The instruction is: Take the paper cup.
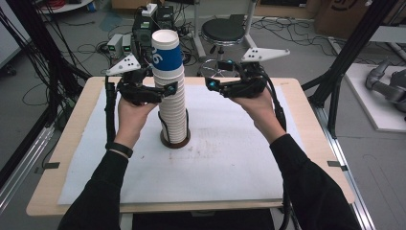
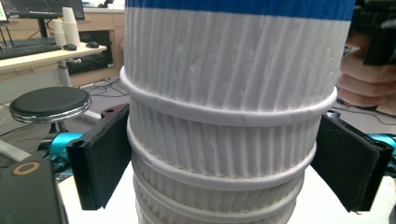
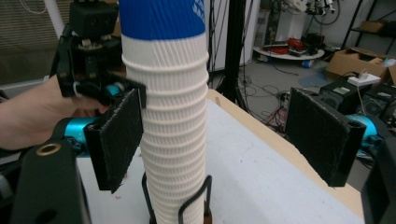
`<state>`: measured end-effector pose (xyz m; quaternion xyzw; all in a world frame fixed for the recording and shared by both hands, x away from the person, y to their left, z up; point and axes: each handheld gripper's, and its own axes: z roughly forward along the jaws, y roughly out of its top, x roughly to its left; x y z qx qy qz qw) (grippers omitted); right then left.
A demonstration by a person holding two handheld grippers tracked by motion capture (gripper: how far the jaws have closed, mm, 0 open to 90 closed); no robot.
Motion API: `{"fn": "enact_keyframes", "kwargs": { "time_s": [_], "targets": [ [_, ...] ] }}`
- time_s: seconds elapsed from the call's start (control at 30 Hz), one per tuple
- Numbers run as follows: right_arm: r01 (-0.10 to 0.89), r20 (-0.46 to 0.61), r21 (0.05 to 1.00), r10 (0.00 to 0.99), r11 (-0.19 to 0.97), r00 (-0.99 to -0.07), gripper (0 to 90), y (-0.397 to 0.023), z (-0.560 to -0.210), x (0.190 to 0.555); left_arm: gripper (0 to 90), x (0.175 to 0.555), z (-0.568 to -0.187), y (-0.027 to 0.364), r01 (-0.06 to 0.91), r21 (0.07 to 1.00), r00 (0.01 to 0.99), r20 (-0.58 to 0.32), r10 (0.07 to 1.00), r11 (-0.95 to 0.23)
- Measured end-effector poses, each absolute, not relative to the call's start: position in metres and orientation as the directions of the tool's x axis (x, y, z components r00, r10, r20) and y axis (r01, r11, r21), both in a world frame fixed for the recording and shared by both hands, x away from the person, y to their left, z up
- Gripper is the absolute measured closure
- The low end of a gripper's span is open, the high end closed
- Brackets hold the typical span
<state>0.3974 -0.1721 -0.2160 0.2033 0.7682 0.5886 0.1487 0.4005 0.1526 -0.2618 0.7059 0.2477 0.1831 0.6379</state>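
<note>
**High view: cup stack between two grippers**

High view, my read: a tall stack (image 1: 172,91) of ribbed white paper cups stands upright in a dark wire holder (image 1: 175,140) on the white mat (image 1: 230,167) that covers the table (image 1: 72,143). The top cup (image 1: 166,48) carries a blue band with white print. The stack sits left of the mat's centre, toward the far half.

Left gripper (image 1: 165,91): I see its jaws reaching in from the left at mid-height of the stack. In the left gripper view the stack (image 2: 229,116) sits between the two black pads (image 2: 100,158), jaws spread, one pad on each side. Both pads lie close to the cup rims; I cannot tell whether they touch.

Right gripper (image 1: 218,86): held right of the stack, clear of it, jaws pointing toward the stack. In the right gripper view its jaws are spread wide; the stack (image 3: 173,130) stands beyond them, nearer the left pad (image 3: 116,140) in that picture. The holder's wire loops (image 3: 194,200) show at the stack's base. The other gripper (image 3: 93,51) and the hand (image 3: 32,116) holding it show behind the stack.

Off the table: a black stool (image 1: 222,31) on the floor beyond the far edge.
</note>
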Motion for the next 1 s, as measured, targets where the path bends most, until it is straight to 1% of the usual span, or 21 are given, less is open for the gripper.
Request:
{"fn": "enact_keyframes", "kwargs": {
  "time_s": [0.4, 0.63, 0.8, 1.0],
  "targets": [
    [0.142, 0.064, 0.978, 0.422, 0.156, -0.904, 20.3, -0.133, -0.182, 0.409, 12.2, 0.4, -0.262, 0.152, 0.114, 0.991, 0.809, -0.053, 0.585, -0.068],
    [0.143, 0.08, 0.981, 0.405, 0.128, -0.911, 20.4, -0.105, -0.162, 0.413, 12.3, 0.4, -0.262, 0.152, 0.113, 0.991, 0.809, -0.053, 0.586, -0.067],
    [0.188, 0.133, 0.977, 0.41, 0.098, -0.902, 20.4, -0.089, -0.153, 0.418, 12.3, 0.4, -0.262, 0.152, 0.111, 0.992, 0.809, -0.052, 0.585, -0.066],
    [0.22, 0.147, 0.967, 0.418, 0.131, -0.896, 20.9, -0.074, -0.151, 0.422, 12.3, 0.4, -0.262, 0.152, 0.111, 0.992, 0.81, -0.052, 0.585, -0.066]
  ]
}}
